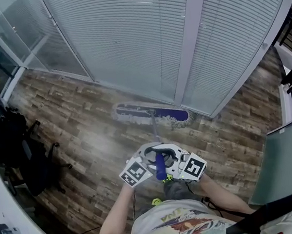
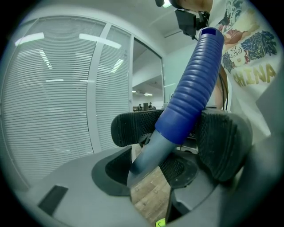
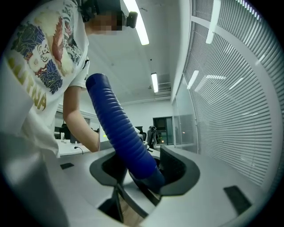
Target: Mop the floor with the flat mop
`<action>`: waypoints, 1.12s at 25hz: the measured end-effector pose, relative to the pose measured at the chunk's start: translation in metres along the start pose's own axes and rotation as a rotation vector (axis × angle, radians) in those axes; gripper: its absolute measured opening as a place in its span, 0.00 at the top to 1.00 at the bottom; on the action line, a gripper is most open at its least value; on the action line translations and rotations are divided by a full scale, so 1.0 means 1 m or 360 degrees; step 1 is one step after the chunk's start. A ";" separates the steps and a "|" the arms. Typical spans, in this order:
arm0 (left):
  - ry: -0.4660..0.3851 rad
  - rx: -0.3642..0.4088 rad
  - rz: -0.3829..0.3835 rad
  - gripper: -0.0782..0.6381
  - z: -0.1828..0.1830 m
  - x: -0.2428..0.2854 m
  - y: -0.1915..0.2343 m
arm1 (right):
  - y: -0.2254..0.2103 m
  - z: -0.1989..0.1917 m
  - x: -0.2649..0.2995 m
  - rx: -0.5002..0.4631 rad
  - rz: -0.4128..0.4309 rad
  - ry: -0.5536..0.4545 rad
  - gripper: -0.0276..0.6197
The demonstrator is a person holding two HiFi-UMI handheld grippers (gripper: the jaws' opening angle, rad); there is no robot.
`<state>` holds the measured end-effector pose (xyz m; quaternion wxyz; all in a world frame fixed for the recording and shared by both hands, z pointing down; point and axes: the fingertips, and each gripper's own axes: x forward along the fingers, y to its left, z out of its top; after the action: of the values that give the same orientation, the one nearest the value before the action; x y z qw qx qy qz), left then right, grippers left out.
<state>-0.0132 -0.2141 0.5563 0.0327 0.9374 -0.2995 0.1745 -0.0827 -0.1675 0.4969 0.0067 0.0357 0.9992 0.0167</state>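
Ribbed blue grip [image 2: 191, 84], clamped by the fingers [image 2: 222, 142] of left gripper [image 2: 177, 128] and right gripper [image 3: 142, 170], looks non-slip, the pole [image 1: 154, 127] probably light and stiff, the soft flat mop [image 1: 153, 114] lying on the floor [image 1: 85, 131] ahead

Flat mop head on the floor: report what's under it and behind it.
Under the blue-fringed flat mop head lies brown wood-plank floor; the patch directly beneath is covered. Behind it stands a glass wall with closed white blinds.

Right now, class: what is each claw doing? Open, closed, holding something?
Left claw: closed on the mop handle.
Right claw: closed on the same mop handle.
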 end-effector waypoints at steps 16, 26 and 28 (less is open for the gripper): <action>-0.0023 -0.0048 0.0039 0.64 -0.045 -0.133 -0.231 | 0.272 0.000 0.000 -0.0016 0.0028 0.0063 0.62; 0.0021 -0.0100 0.0131 0.64 -0.041 -0.162 -0.359 | 0.399 0.017 -0.047 0.0030 0.0113 -0.0001 0.62; 0.0027 -0.0120 0.0169 0.64 -0.037 -0.159 -0.390 | 0.424 0.019 -0.068 0.0027 0.0150 0.0000 0.62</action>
<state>0.0776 0.1986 0.5527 0.0610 0.9169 -0.3548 0.1725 0.0152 0.2511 0.4929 0.0057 0.0829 0.9965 0.0085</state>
